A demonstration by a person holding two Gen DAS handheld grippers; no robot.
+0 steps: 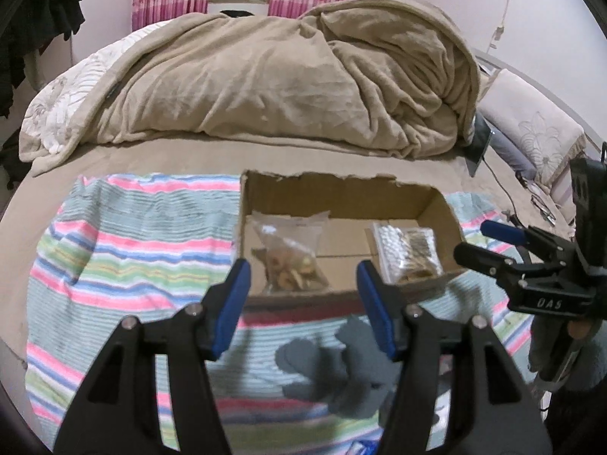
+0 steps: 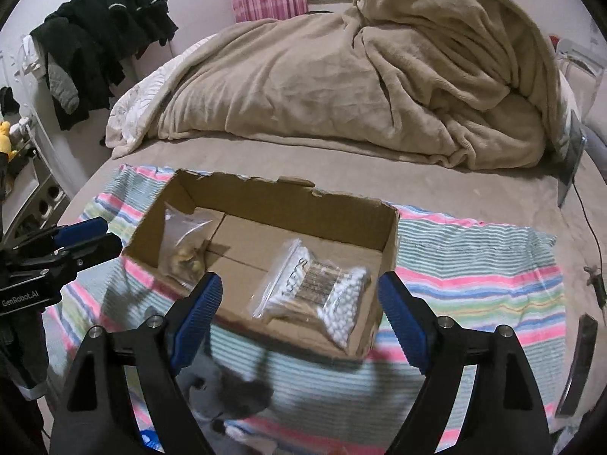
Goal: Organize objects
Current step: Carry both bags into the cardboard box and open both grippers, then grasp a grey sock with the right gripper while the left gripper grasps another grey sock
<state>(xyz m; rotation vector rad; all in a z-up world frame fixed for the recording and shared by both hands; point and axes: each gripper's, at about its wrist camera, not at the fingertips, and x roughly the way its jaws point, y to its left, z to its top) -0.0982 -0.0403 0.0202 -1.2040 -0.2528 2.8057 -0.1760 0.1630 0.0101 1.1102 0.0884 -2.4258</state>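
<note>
An open cardboard box (image 1: 341, 189) (image 2: 387, 250) sits on a striped towel (image 1: 125, 250) (image 2: 474, 265) on the bed. Inside lie a clear bag of dried slices (image 1: 292, 258) (image 2: 182, 254) at its left and a clear bag of cotton swabs (image 1: 408, 250) (image 2: 322, 295) at its right. My left gripper (image 1: 303, 303) is open and empty, just in front of the box; it also shows in the right wrist view (image 2: 89, 237). My right gripper (image 2: 299, 318) is open and empty, over the box's near edge; it also shows in the left wrist view (image 1: 481, 240).
A heaped beige blanket (image 1: 288, 76) (image 2: 360, 87) fills the far bed. A grey soft object (image 1: 334, 371) (image 2: 227, 398) lies on the towel below the grippers. A dark flat object (image 2: 580, 364) lies at the right. Black clothes (image 2: 98, 45) hang at the left. A tablet (image 2: 569, 159) and cable lie at the far right.
</note>
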